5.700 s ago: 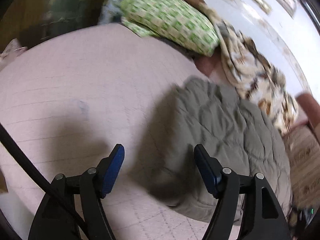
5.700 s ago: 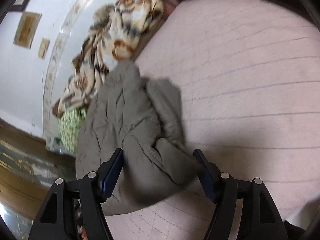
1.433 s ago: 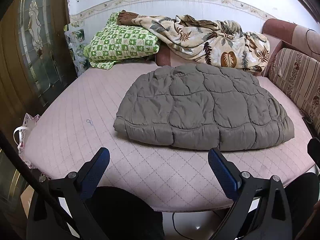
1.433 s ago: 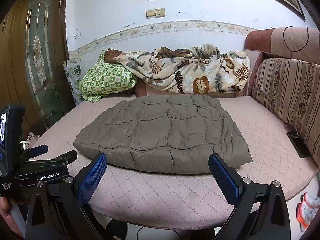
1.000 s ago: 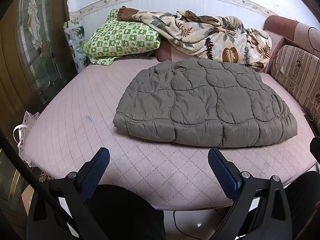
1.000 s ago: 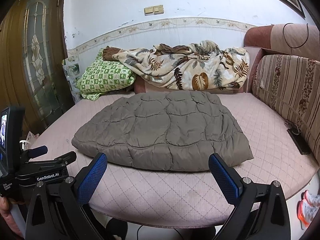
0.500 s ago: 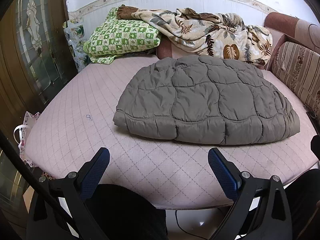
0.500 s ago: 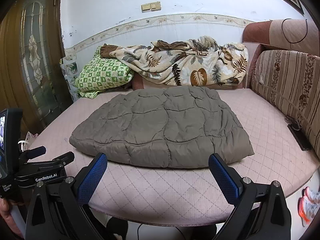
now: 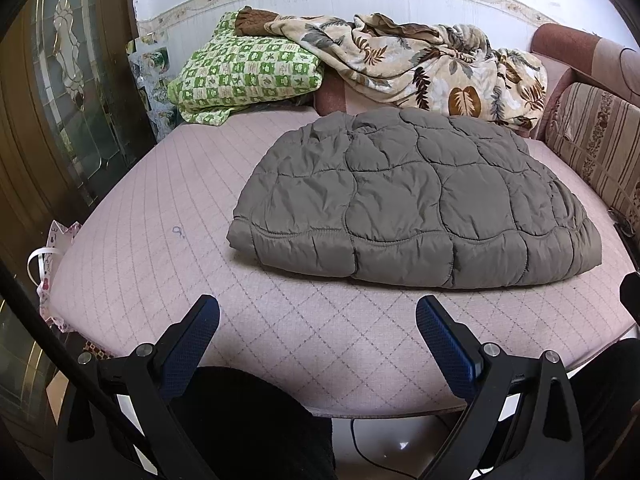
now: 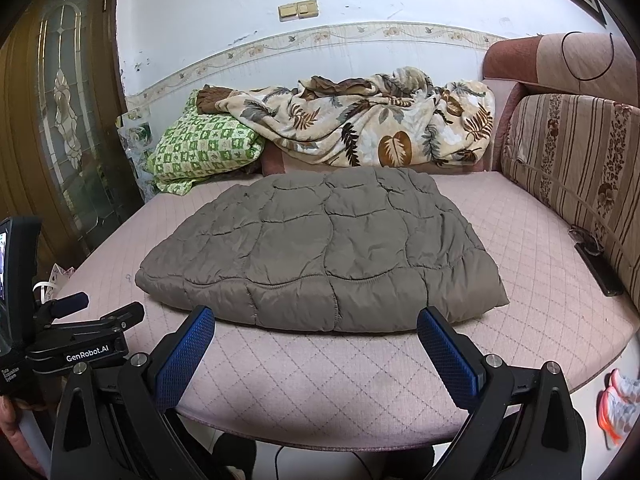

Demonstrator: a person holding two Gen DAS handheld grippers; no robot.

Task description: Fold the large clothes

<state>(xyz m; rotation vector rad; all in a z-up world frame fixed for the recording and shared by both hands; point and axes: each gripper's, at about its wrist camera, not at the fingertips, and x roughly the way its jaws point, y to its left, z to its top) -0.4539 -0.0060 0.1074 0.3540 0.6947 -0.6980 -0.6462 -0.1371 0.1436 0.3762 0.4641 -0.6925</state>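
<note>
Grey padded jacket [image 9: 412, 200] lies folded flat, centre of frame, on pink bed [image 9: 160, 216]. Left gripper [image 9: 318, 320] and right gripper [image 10: 316, 330] hang low in frame, short of bed edge, jaws spread wide, nothing held. Likely stood back to check fold.

Quilted jacket [image 9: 416, 200] on pink bed [image 9: 160, 208]

I am holding my left gripper [image 9: 318, 320] level with its blue-padded fingers [image 9: 188, 344] spread wide apart, gripping nothing. I am holding my right gripper [image 10: 316, 330] the same way, jaws wide and empty. From the right wrist view, my left gripper's body is showing at the left edge.
</note>
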